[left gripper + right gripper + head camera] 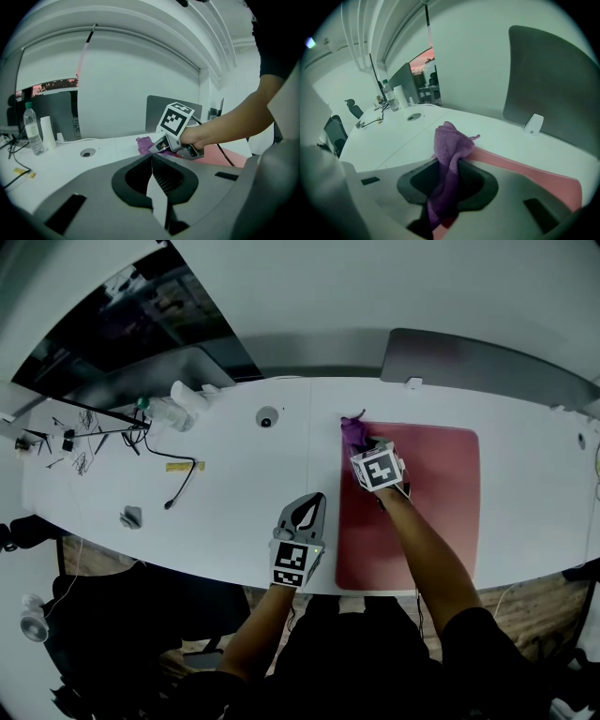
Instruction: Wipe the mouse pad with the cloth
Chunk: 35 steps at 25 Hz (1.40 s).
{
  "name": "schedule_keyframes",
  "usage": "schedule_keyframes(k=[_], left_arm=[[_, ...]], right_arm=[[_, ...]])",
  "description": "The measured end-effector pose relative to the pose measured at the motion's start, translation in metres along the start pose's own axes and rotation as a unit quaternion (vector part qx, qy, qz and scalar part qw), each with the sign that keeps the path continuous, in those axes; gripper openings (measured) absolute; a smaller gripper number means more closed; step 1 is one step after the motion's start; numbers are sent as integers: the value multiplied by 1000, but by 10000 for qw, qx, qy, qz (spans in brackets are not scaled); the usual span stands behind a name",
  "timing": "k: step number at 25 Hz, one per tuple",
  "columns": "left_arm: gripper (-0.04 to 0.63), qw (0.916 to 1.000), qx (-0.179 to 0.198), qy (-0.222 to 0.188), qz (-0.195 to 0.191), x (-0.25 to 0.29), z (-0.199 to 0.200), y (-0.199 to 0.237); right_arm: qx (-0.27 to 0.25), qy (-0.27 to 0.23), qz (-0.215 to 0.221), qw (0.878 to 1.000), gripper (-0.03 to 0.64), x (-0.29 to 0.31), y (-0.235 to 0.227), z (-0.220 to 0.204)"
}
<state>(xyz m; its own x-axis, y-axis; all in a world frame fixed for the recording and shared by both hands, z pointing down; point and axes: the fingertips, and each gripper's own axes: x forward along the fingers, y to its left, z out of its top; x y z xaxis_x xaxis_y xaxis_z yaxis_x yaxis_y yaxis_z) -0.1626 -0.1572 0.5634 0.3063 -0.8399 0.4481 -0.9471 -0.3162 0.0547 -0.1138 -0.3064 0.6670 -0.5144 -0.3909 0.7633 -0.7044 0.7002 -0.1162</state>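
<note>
A red mouse pad [427,512] lies on the white table [234,493], right of centre. My right gripper [360,444] is over the pad's far left corner and is shut on a purple cloth [352,433]. In the right gripper view the cloth [449,147] bunches up between the jaws and hangs down, with the pad [525,171] stretching off to the right. My left gripper [313,502] is shut and holds nothing; it rests near the table's front edge, just left of the pad. Its own view shows the cloth [143,141] and the pad [229,157] ahead.
A water bottle [167,412] and a tangle of cables [94,432] lie at the table's far left. A round grommet [267,417] sits near the middle of the far side, with a black cable [186,482] and a small grey object [131,516] further left. A grey chair back [487,357] stands behind the table.
</note>
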Motion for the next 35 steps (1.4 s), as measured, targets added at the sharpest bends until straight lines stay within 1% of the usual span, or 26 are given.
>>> schedule_keyframes(k=[6, 13, 18, 23, 28, 32, 35], left_arm=[[23, 9998, -52, -163, -98, 8, 11, -10], [23, 9997, 22, -124, -208, 20, 13, -29], [22, 9995, -38, -154, -282, 30, 16, -43], [23, 9992, -45, -139, -380, 44, 23, -59], [23, 9985, -50, -226, -500, 55, 30, -75], [23, 9979, -52, -225, -597, 61, 32, -89], [23, 9977, -34, -230, -636, 64, 32, -95]], right_arm=[[-79, 22, -166, 9998, 117, -9, -19, -3], [-13, 2, -422, 9991, 117, -20, -52, -13], [28, -10, -489, 9988, 115, -33, -77, -18], [-7, 51, -727, 9973, 115, -47, -108, -31], [111, 177, -905, 9957, 115, -63, -137, -46], [245, 146, -994, 9946, 115, -75, -159, -53], [268, 162, -1165, 9927, 117, -85, -177, -61]])
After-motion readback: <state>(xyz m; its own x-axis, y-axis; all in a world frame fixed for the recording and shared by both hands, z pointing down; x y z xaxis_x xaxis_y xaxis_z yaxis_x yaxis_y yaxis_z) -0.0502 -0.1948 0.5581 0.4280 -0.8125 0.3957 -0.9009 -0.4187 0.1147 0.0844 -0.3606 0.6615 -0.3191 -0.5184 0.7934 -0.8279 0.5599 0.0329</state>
